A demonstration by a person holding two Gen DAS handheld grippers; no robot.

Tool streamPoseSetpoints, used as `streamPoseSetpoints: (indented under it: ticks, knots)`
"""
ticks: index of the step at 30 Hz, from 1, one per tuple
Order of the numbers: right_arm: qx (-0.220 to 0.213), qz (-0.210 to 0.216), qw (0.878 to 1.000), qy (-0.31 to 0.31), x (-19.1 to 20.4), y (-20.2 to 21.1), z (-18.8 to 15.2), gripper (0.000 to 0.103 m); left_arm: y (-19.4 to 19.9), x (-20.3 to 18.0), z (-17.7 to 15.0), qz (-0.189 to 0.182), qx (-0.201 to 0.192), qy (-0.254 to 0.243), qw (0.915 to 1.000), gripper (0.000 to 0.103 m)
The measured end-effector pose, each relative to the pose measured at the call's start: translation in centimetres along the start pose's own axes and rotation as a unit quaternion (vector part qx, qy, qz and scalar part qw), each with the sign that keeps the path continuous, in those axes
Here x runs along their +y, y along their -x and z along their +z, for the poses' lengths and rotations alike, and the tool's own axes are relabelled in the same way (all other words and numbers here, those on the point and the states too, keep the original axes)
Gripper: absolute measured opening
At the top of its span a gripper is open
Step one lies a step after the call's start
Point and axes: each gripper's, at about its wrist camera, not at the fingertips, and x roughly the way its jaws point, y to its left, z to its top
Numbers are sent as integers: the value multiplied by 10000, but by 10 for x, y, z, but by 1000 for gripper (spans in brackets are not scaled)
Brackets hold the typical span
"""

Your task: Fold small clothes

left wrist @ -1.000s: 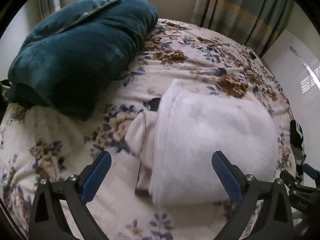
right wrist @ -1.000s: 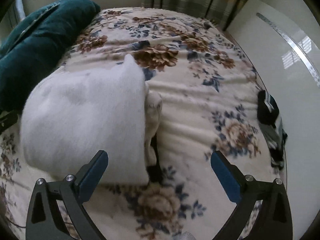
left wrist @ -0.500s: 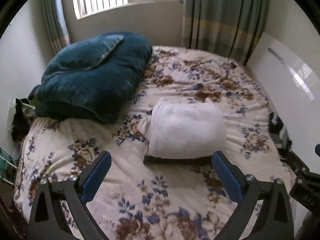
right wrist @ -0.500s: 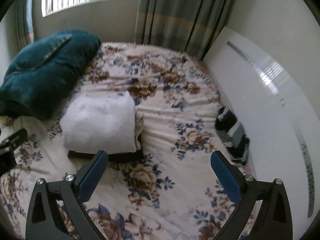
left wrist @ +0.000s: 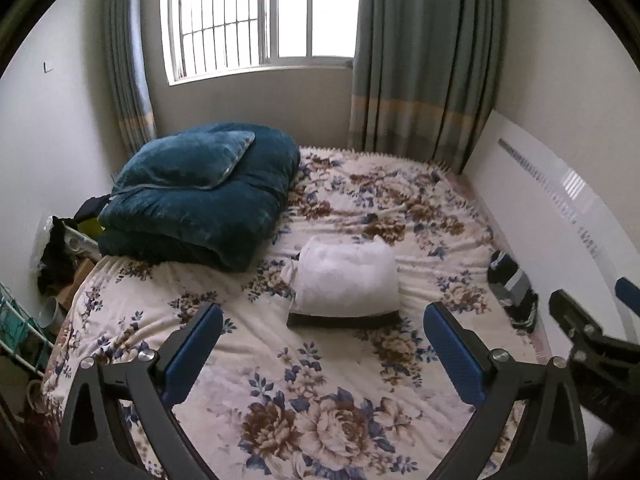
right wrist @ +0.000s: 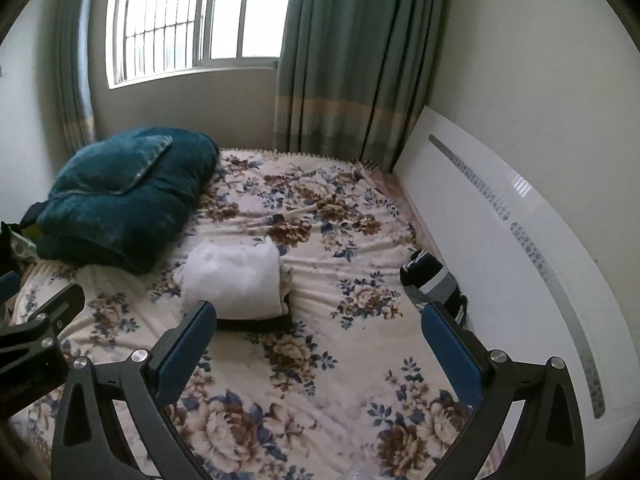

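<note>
A folded white fluffy garment (left wrist: 347,276) lies in the middle of the floral bed, on top of a flat dark folded piece (left wrist: 344,320). It also shows in the right wrist view (right wrist: 234,282). A black, grey and white striped garment (left wrist: 512,284) lies crumpled at the bed's right edge, seen too in the right wrist view (right wrist: 434,286). My left gripper (left wrist: 322,354) is open and empty, held high above the near part of the bed. My right gripper (right wrist: 316,350) is open and empty, beside the left one.
A thick teal folded blanket (left wrist: 200,196) sits at the bed's back left. A white panel (right wrist: 516,264) leans along the right wall. Curtains (left wrist: 420,60) and a barred window (left wrist: 256,16) are behind. Clutter and a wire rack (left wrist: 20,328) stand left of the bed.
Both grippers have pulled back and up from the white garment, which now looks small and far. Both stayed open. The garment stack has not moved.
</note>
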Motion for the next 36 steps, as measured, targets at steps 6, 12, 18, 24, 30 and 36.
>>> streamPoseSetpoints:
  ticks: [6, 12, 18, 24, 30, 36]
  knots:
    - [-319, -6, 9995, 75, -10, 64, -3, 103, 47, 1, -5, 62, -233, -124, 9996, 103]
    - [-461, 42, 9989, 26, -16, 109, -10, 103, 72, 3, -16, 80, -234, -177, 9995, 103]
    - [-475, 73, 9988, 18, -18, 123, -15, 103, 84, 4, -22, 82, -231, -116, 9996, 103]
    - [-445, 100, 9990, 16, -20, 137, -21, 103, 87, 5, -24, 110, -239, -83, 9996, 103]
    - [-479, 133, 9988, 10, -23, 143, -21, 103, 96, 6, -29, 195, -293, -3, 9994, 103]
    - [-537, 191, 9984, 19, -24, 146, -14, 103, 104, 7, -30, 258, -369, 47, 9990, 103]
